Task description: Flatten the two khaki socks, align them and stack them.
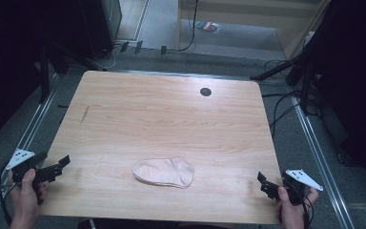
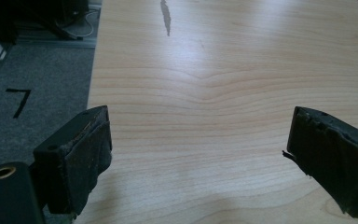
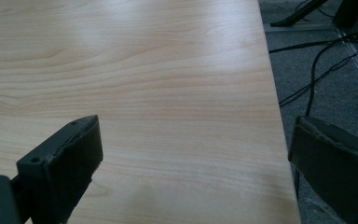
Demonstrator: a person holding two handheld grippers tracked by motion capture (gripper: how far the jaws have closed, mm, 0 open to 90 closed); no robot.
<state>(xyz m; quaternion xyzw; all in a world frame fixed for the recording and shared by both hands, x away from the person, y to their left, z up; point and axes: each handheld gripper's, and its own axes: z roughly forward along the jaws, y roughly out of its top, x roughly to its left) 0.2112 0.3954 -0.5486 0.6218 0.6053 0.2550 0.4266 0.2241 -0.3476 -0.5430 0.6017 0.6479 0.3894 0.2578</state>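
Your left gripper (image 1: 66,161) and right gripper (image 1: 261,179) both stand with jaws spread and empty at the near corners of the pale wooden table (image 1: 162,109), well apart from the flat pale pink ankle sock (image 1: 164,172) lying between them, evidently positioned to approach it from either side.

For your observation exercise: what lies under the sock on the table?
The sock lies flat on the wooden table. Bare wood surrounds it; anything beneath is covered.

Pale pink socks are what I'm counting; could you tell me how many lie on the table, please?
1. The pale pink sock lies flat near the wooden table's front edge, between the two grippers; another folded inside can't be excluded.
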